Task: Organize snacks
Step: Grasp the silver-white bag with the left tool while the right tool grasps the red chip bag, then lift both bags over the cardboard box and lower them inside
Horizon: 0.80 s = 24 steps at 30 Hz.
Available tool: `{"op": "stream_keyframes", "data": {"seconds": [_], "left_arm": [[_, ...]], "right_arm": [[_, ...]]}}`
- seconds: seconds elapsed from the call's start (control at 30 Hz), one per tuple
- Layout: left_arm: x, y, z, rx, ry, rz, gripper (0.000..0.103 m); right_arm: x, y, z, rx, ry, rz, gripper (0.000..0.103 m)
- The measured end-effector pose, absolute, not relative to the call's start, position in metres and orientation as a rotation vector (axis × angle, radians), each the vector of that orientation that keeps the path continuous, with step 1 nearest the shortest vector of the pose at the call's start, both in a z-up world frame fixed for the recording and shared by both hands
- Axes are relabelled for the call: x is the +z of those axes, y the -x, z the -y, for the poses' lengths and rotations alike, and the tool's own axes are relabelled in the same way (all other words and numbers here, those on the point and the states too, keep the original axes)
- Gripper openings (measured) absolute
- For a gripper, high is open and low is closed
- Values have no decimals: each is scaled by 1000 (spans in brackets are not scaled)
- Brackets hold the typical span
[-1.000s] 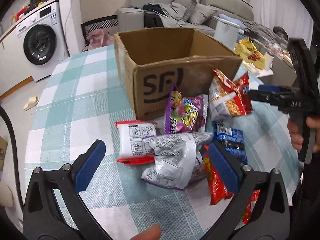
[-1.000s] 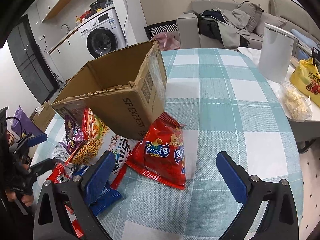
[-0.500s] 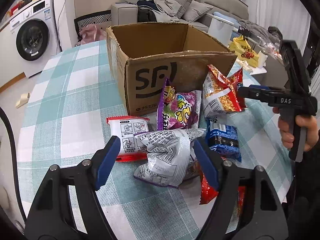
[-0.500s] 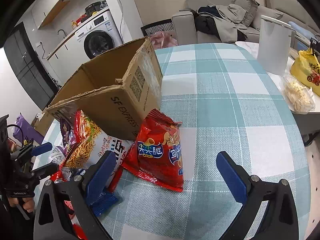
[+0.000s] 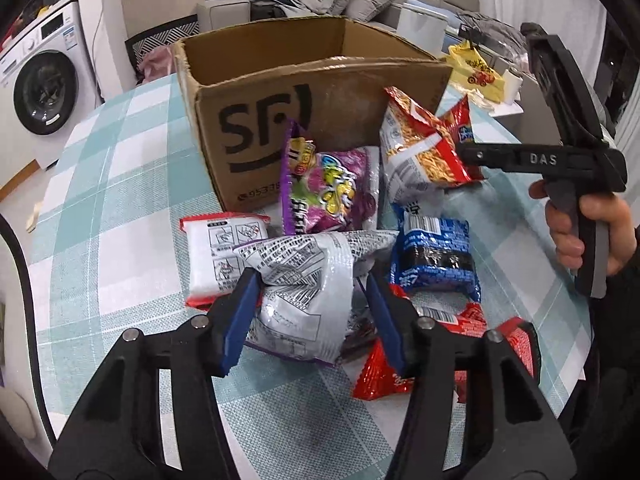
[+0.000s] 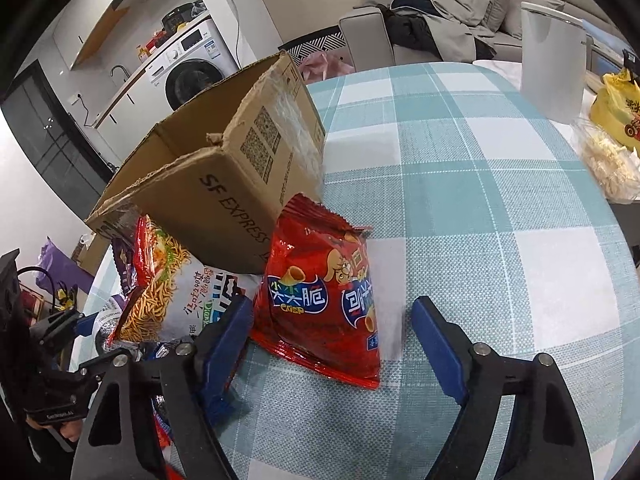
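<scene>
Two risks are judged from this pile, taken biggest thing first. Cardboard box [image 5: 316,92] is set open-topped on the checked table [image 5: 116,184], with every snack outside it, heaped against its near wall and corner. If a bag is lifted carelessly toward the box, its rim could be clipped and the box shoved across the cloth. Silver bag [image 5: 308,280] is lying on top of other packets, partly over the white-and-red pack [image 5: 218,256] and beside the blue pack [image 5: 434,258]; a slippery, puffy foil is judged likely to squirt out of a pinch, or neighbours could be dragged along. Purple bag [image 5: 328,188] and noodle bag [image 5: 420,148] are leaned on the box and could be toppled.

Left gripper [image 5: 312,312] is narrowed around the silver bag: the left pad [image 5: 240,320] is pressed into the crumpled foil, the right pad [image 5: 384,320] is at the bag's other edge, though firm contact there cannot be confirmed through the fisheye blur. Right gripper [image 6: 332,340] is spread wide, nothing held; the red crisp bag [image 6: 324,300] is straddled, its left edge seemingly brushed by the left pad [image 6: 228,336], the right pad [image 6: 438,340] is kept apart from it.
</scene>
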<state>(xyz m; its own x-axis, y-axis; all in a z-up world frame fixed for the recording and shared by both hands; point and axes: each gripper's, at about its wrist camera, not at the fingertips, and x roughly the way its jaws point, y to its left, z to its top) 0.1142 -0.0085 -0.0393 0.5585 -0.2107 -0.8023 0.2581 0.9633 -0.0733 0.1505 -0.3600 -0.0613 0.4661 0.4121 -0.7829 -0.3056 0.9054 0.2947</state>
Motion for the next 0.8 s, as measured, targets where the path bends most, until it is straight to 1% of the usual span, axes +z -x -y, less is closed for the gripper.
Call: {"op": "stream_keyframes", "data": {"seconds": [0.1,0.13,0.2,0.23,0.27,0.4,0.57,0.8], "left_arm": [[-42,-113,10,-279,-57,-938,52],[-42,-113,11,-277,-59,-936,49],[-42,-113,10,-276,-58,-931,43],[-41,-112,8,-279,-51,-928,39],[-39,-112,7,-284,-42,-922,38],[-38,-112,5,-293,-27,-920,38],[-33,-110,4,-301,-9,-904,38],[-19,-106,-2,-297,22,-860,38]], "right_arm": [[-62,-151,359,449,-128,-992,78],[-62,-150,357,450,-122,-990,76],[-62,-149,355,453,-108,-983,73],[-62,-149,354,457,-109,-983,69],[-62,-149,354,469,-122,-988,62],[-62,-148,354,481,-131,-987,57],[-55,-144,355,496,-133,-966,43],[-47,-140,358,514,-134,-936,40]]}}
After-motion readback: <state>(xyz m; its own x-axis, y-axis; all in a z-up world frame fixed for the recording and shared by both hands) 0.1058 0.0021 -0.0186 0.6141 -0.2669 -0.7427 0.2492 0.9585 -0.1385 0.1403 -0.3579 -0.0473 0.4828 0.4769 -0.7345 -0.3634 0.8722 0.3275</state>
